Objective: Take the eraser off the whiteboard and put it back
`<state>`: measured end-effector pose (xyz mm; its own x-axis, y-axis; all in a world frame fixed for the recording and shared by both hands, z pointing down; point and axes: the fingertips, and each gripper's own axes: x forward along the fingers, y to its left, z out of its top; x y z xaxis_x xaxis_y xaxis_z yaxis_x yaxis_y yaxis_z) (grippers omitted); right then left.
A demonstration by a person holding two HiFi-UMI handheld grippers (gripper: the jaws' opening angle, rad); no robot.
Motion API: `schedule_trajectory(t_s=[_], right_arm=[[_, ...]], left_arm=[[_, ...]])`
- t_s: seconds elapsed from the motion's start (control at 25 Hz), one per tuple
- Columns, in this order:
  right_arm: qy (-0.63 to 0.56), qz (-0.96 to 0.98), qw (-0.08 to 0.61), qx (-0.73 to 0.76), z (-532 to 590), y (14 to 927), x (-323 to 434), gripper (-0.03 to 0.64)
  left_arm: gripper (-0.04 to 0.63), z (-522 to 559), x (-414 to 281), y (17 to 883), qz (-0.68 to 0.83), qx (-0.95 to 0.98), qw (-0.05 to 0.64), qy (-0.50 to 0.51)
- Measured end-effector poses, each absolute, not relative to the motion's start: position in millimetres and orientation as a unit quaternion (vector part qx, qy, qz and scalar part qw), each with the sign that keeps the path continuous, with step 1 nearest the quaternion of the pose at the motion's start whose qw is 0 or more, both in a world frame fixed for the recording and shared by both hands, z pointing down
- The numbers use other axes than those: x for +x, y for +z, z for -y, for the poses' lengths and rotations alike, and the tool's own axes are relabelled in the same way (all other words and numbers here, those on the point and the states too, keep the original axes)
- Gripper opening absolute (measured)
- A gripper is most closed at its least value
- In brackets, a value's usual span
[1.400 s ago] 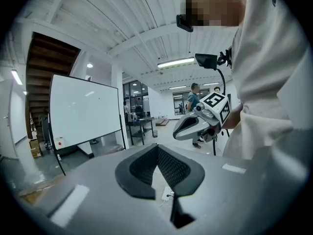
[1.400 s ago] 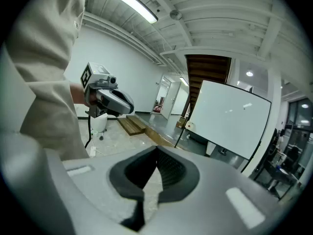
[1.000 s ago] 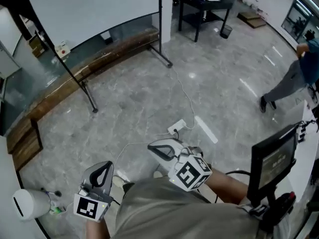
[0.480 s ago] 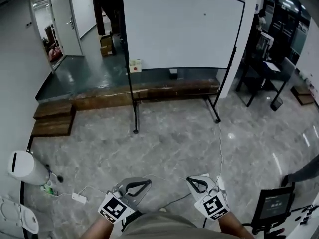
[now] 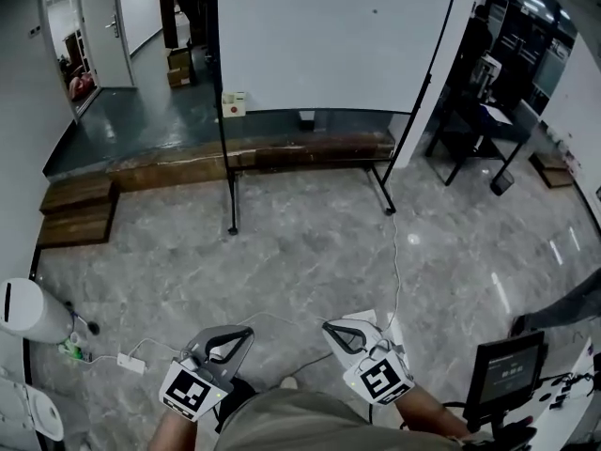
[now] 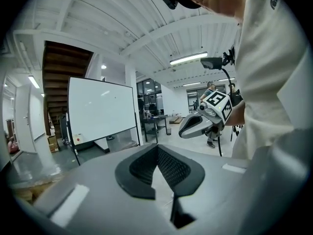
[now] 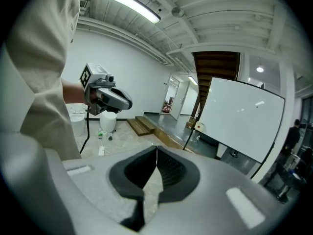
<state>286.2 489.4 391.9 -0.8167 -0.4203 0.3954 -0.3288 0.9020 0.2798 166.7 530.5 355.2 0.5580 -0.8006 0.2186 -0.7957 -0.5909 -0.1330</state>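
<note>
With the whiteboard [image 5: 319, 36] standing well apart, the left tool [image 5: 232, 338] and right tool [image 5: 340, 332] hung low, jaws together, empty.

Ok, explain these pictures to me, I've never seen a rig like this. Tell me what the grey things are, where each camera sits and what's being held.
There is no robot: a person holds a two-jaw gripper in each hand. The head view looks down from the person's head and shows the left gripper and the right gripper low in the picture; the patterned cube on each is part of it. The other two views come from cameras riding on the grippers, looking along their jaws. In both, the jaws are closed together with nothing between them, so nothing is held. Across the grey stone floor stands the whiteboard. A small dark thing at its lower edge may be the eraser, but it is too small to be sure.
</note>
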Motion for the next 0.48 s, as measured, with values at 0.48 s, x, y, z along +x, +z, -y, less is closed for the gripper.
schedule_trajectory(t_s=[0.48], right_arm=[[-0.071, 0.949, 0.221, 0.214, -440.9, 402.0, 274.5, 0.018]], left_arm=[[0.006, -490.5, 139.3, 360.8, -0.472, -0.87, -0.034, -0.138]])
